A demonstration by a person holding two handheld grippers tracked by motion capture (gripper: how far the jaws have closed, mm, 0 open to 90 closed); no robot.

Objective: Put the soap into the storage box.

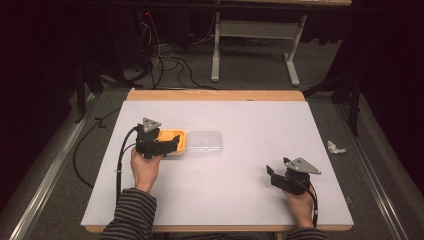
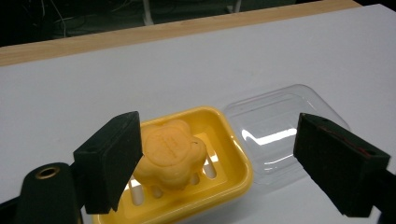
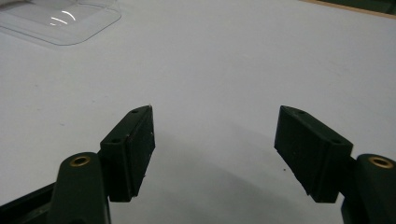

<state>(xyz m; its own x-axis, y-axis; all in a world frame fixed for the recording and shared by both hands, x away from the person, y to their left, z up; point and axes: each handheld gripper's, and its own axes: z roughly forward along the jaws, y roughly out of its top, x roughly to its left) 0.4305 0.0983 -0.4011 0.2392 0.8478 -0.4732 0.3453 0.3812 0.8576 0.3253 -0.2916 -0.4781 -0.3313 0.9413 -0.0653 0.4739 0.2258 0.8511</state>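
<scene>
Your left gripper (image 2: 217, 163) hovering with jaws wide apart over the yellow soap dish (image 2: 233, 154), orange soap (image 2: 170, 154) lying in it (nothing gripped), clear lid (image 2: 280, 133) touching the dish, both mid-table toward the left edge, your right gripper (image 3: 212, 154) open and empty near the table's (image 1: 250, 200) front right corner.

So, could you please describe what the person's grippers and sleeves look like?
Both the left gripper and the right gripper are black, each with two blocky jaws, brass-coloured pivot rivets and a grey three-cornered plate on top. A black cable trails from the left one. The sleeve is dark with thin light stripes.
</scene>
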